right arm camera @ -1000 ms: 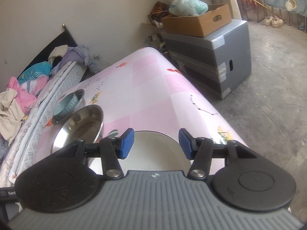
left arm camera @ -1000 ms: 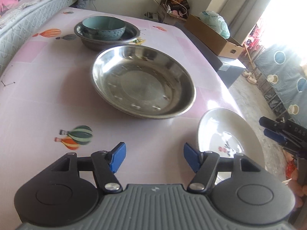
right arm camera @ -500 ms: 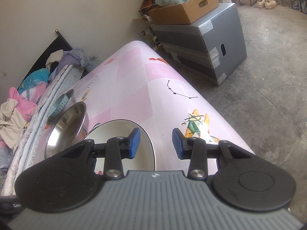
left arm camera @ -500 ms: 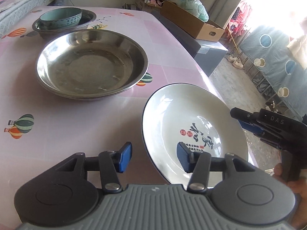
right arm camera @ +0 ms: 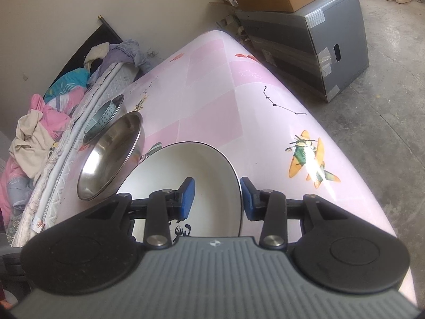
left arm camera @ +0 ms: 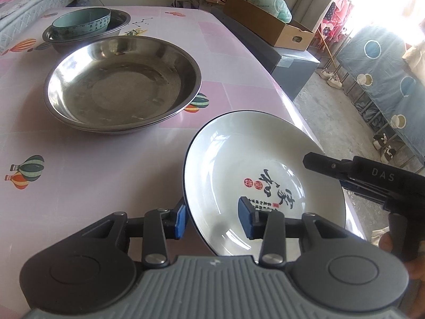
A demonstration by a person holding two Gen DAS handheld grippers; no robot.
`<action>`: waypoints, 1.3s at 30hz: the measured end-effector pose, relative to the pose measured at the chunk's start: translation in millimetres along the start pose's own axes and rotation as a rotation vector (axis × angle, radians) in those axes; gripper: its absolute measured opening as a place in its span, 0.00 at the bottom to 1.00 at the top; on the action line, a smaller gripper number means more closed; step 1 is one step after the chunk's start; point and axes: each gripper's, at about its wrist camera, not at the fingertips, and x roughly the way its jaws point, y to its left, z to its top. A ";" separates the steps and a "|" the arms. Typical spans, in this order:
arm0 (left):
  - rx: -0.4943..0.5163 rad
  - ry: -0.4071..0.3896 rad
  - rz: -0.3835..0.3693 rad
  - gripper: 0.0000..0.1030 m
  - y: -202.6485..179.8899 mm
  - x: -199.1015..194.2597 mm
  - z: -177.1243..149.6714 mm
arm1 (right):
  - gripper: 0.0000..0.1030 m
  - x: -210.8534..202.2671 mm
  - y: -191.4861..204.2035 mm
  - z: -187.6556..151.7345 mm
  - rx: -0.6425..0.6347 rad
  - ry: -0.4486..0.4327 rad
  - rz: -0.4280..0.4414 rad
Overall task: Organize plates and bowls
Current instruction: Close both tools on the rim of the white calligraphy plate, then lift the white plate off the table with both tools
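Observation:
A white plate (left arm camera: 252, 154) with black and red characters lies near the right edge of the pink table (left arm camera: 79, 186). My left gripper (left arm camera: 213, 222) straddles its left rim, one blue pad outside and one over the plate; the jaws are closing, still with a gap. My right gripper (right arm camera: 217, 199) straddles the right rim of the plate (right arm camera: 186, 167), its jaws opening slightly, and its upper finger (left arm camera: 318, 162) reaches over the plate. Behind it sits a wide steel basin (left arm camera: 122, 85). A teal bowl (left arm camera: 82, 24) rests in a smaller steel bowl (left arm camera: 119, 21) further back.
The table's right edge (right arm camera: 345, 175) drops to a concrete floor. A cardboard box (left arm camera: 271, 26) sits on a grey cabinet (right arm camera: 318, 53) beyond the far corner. A mattress with piled clothes (right arm camera: 39, 122) runs along the table's left side.
My left gripper swung right from in front of the steel basin to the plate's left rim, jaws narrowing. My right gripper sank and shifted to the plate's right rim, jaws narrower than a second ago.

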 end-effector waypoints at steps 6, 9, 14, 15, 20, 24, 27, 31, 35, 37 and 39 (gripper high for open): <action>-0.024 0.006 0.012 0.43 17.5 -15.9 -12.7 | 0.41 -4.8 22.8 -15.9 -0.062 0.053 -0.003; -0.051 0.002 0.018 0.43 30.5 -27.4 -22.0 | 0.42 -4.6 38.2 -25.6 -0.086 0.085 0.005; -0.109 -0.015 0.038 0.44 56.0 -48.2 -37.5 | 0.43 0.2 65.9 -38.8 -0.120 0.129 0.024; -0.121 -0.020 0.044 0.44 61.7 -52.7 -40.4 | 0.43 1.7 72.3 -41.2 -0.128 0.139 0.030; -0.184 -0.047 0.078 0.45 88.1 -68.6 -47.9 | 0.44 10.7 102.6 -52.4 -0.168 0.179 0.056; -0.217 -0.066 0.099 0.46 105.2 -77.6 -50.0 | 0.44 16.7 124.8 -60.1 -0.199 0.200 0.071; -0.233 -0.080 0.109 0.46 113.8 -81.4 -51.9 | 0.45 19.8 136.4 -64.2 -0.213 0.210 0.077; -0.238 -0.090 0.108 0.46 119.4 -83.6 -53.2 | 0.45 20.7 142.6 -67.3 -0.223 0.214 0.077; -0.223 -0.095 0.112 0.46 117.6 -84.3 -55.4 | 0.46 19.5 142.3 -67.2 -0.221 0.211 0.075; -0.216 -0.098 0.116 0.46 116.7 -84.0 -56.1 | 0.45 19.2 140.6 -67.1 -0.215 0.209 0.080; -0.213 -0.101 0.117 0.46 116.4 -83.8 -56.3 | 0.45 18.2 139.5 -66.8 -0.212 0.205 0.084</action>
